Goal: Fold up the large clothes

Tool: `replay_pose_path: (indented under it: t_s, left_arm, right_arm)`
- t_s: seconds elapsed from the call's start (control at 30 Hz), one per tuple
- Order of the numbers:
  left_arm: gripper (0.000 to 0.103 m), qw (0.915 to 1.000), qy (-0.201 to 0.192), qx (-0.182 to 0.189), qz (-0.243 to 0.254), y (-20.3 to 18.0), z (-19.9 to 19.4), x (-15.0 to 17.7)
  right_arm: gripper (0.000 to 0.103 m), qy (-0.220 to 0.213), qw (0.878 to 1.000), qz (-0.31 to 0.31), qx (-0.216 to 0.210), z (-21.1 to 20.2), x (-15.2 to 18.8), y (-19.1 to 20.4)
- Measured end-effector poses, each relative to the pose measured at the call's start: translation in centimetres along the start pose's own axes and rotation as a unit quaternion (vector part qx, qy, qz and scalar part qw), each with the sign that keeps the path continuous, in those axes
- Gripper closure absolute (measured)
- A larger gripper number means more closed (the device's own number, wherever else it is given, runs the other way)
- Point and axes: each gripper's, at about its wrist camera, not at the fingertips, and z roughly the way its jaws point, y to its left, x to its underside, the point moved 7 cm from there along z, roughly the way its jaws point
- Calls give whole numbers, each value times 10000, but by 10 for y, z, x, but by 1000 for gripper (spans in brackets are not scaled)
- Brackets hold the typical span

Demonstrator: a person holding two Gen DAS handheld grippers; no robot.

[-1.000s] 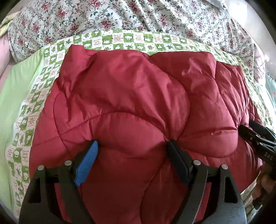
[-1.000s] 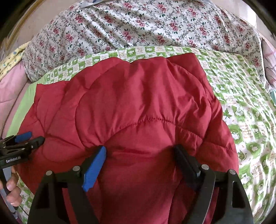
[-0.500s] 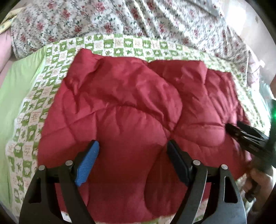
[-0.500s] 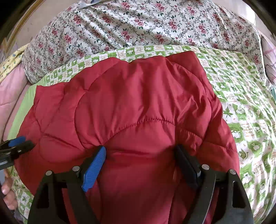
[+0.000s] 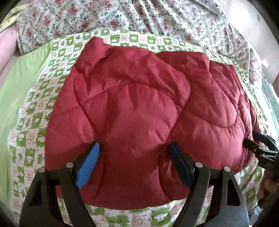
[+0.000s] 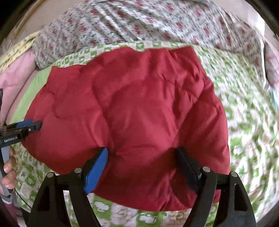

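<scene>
Bed: spread with a green-checked sheet (image 5: 40, 111); a floral quilt (image 5: 139, 15) was heaped along the far side.
Garment: a padded red jacket (image 5: 139, 108) lay already doubled over on that sheet, its near edge close to the bed's front.
Left gripper (image 5: 134, 164): jaws stood wide, the puffy near edge bulging up between the fingers; I could not tell whether the pads pinched it or merely straddled it.
Right gripper (image 6: 141, 167): the same, wide apart over the jacket's near right part, grip uncertain.
Hand: a person's hand (image 6: 8, 167) on the left tool's handle showed at the edge of the right view.
Risk: I judged the slick, springy padding could pop out of such wide jaws, or the fold could puff back open, if only the top layer were caught.
Change: compared with a second before, both tools had drawn back, showing sheet below the jacket's near edge; the right view was blurred.
</scene>
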Motion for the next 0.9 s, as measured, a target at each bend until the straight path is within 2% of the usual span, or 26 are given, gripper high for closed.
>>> replay_pose_path:
  t_s: [0.17,0.4,0.67,0.9]
  left_arm:
    - [19,10000,-6,-34,19,1,10,0]
    - [20,9998,-33,176,-131,4,-15,5]
    - [15,10000,-13,-89,39,2,12,6]
    - [16,9999,-42,-114,38,2,-7,6]
  right_arm:
    - [19,-27,9999,143,-59,7,0,-3]
    - [18,-59,9998,180,-72,6,3,-6]
    - [18,-81,9998,182,1,7,3,-4]
    - [18,-150,9998,127,35,-12,2,-1]
